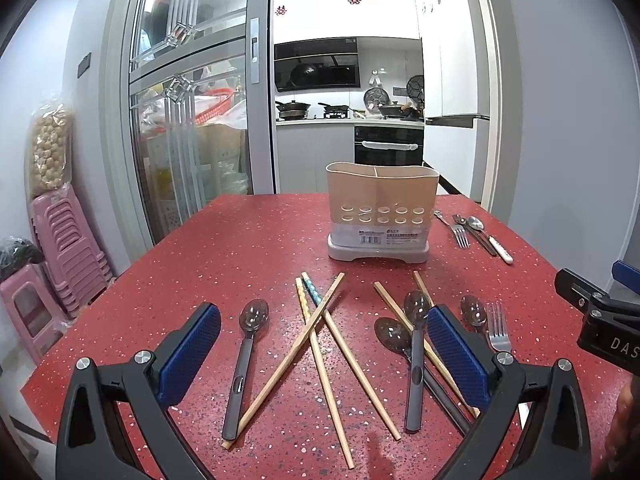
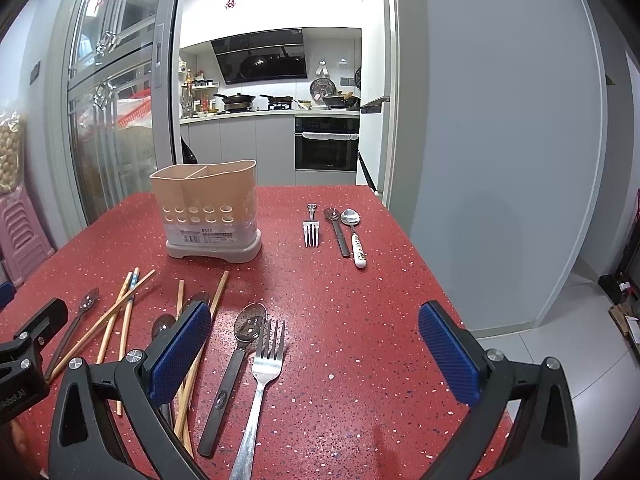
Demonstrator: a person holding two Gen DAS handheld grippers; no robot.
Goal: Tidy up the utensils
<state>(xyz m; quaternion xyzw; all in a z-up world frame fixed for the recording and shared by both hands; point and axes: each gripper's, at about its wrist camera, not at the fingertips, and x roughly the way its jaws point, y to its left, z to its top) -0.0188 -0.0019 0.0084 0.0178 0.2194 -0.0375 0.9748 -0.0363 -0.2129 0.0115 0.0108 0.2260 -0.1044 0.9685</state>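
A beige utensil holder (image 1: 382,212) (image 2: 210,210) with two compartments stands on the red table, nothing showing above its rim. Several wooden chopsticks (image 1: 320,360) (image 2: 116,320) lie crossed in front of it, among dark-handled spoons (image 1: 246,360) (image 2: 236,364). A steel fork (image 2: 260,380) (image 1: 498,332) lies beside them. A second fork (image 2: 311,228), a dark spoon (image 2: 336,228) and a white-handled spoon (image 2: 354,236) lie right of the holder. My left gripper (image 1: 324,344) hovers open over the chopsticks. Over the fork and bare table, my right gripper (image 2: 314,344) is open too.
The red speckled table (image 1: 240,248) ends at a right edge (image 2: 440,280) above a tiled floor. Pink stacked stools (image 1: 60,248) stand at the left by a glass sliding door. A kitchen lies beyond the table's far edge.
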